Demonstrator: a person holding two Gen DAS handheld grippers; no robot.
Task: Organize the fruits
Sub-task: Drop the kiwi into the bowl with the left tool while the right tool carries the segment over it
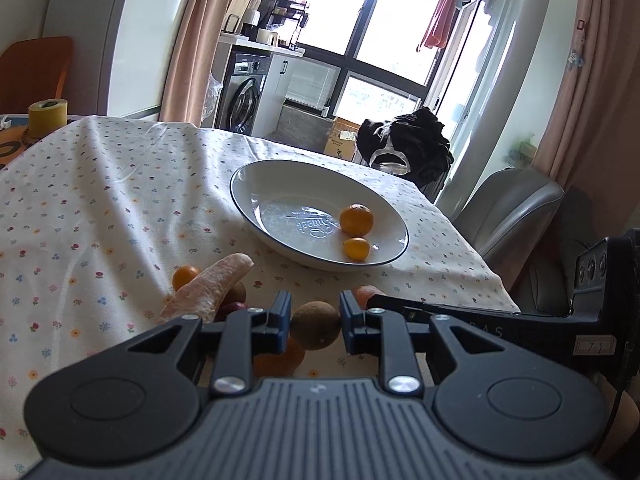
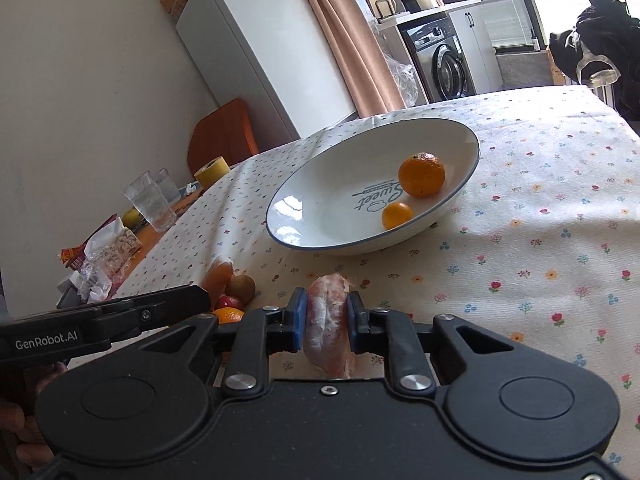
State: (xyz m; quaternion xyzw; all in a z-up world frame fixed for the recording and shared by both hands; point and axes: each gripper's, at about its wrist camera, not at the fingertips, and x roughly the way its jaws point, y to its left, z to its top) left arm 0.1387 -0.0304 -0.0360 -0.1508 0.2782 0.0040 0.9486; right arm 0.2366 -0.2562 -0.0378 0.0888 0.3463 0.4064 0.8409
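At the far left of the table [image 2: 540, 184], past the edge of the floral cloth, stand a roll of yellow tape [image 1: 48, 116] and two clear glasses [image 2: 150, 200], with crumpled snack wrappers [image 2: 100, 256] nearer the camera. Next comes a small pile of fruit on the cloth: a kumquat [image 1: 186, 276], a long pink grapefruit segment [image 1: 212, 292] leaning over the heap, a red fruit [image 2: 228, 302] and an orange [image 1: 278, 356] low beneath the left gripper [image 1: 315, 316]. That gripper's blue-padded fingers [image 1: 280, 316] are closed on a round brown fruit [image 1: 315, 330], touching it on both sides. To its right, the right gripper [image 2: 327, 320] has its fingers clamped on a second pink grapefruit segment [image 2: 328, 324], which stands on end between the pads just above the cloth. Behind both grippers sits a white plate [image 1: 256, 176] with a dark rim, holding a mandarin [image 1: 356, 220] and a smaller kumquat-like fruit [image 1: 356, 249] close together near its right side. A dark bundle of clothing [image 1: 408, 144] lies beyond the table's far right corner.
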